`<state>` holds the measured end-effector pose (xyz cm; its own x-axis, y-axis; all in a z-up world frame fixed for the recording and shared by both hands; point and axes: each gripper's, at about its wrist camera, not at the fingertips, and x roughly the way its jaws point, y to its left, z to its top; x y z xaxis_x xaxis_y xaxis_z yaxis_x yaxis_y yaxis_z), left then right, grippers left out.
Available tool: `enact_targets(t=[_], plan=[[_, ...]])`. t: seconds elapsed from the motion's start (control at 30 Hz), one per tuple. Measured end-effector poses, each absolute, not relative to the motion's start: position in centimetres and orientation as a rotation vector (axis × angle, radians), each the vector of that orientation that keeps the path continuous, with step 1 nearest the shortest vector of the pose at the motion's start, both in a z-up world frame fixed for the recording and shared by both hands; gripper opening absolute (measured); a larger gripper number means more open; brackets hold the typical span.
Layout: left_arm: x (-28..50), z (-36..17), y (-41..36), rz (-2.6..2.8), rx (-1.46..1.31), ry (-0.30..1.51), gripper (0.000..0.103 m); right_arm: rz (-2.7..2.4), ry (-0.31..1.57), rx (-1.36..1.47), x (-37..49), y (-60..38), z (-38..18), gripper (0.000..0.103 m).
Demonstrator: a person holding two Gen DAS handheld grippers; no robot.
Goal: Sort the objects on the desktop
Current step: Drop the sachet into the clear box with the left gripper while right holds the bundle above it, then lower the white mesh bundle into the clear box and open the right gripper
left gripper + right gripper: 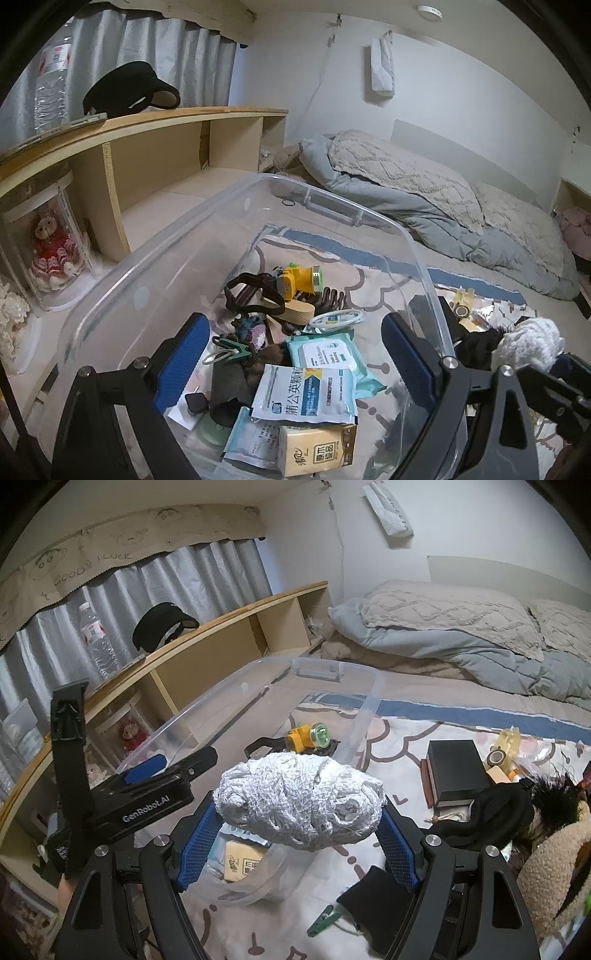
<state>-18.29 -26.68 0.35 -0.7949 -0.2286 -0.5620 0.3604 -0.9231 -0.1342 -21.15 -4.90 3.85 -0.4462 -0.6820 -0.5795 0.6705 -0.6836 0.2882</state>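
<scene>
Bin: clear plastic storage bin (258,206) on the bed, already pretty full
Stuff in the bin: yellow headlamp (299,278) toward the far end, wet wipes pack (325,352) mid-way, tissue pack (317,448) at the near end, green clip (236,349) left of the wipes
Left gripper (295,354): jaws spread wide and pinching nothing, one blue pad inside the bin, the other just outside its right wall
Right gripper (299,834): jaws pinching a white knitted bundle (299,805), held over the bin's near right corner
Right of the bin: black box (458,771), tape roll (496,757), another green clip (325,919) on the sheet
</scene>
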Motion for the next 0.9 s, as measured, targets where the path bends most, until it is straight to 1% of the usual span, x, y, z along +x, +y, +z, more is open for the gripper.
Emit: enact_targets(t=[0.07,0.27,0.53,0.9], plan=[[-17.9,0.7,-26.9,-2.682,0.776,0.341,0.103,-2.147,-0.01,0.875,-21.2,-5.3,3.8,0.08],[-16.3,1.7,-28.1,-2.664,0.702,0.367,0.103,-2.112,0.025,0.898,-21.9,-7.3,3.6,0.08],[-13.3,3.3,-30.2,-2.621,0.571,0.429,0.103,-2.06,0.127,0.924,-22.6,-11.6,2.9,0.08],[-10.7,3.2,-33.0,-2.541,0.506,0.484,0.103,-1.947,0.277,0.974,-22.9,-17.6,1.7,0.08]])
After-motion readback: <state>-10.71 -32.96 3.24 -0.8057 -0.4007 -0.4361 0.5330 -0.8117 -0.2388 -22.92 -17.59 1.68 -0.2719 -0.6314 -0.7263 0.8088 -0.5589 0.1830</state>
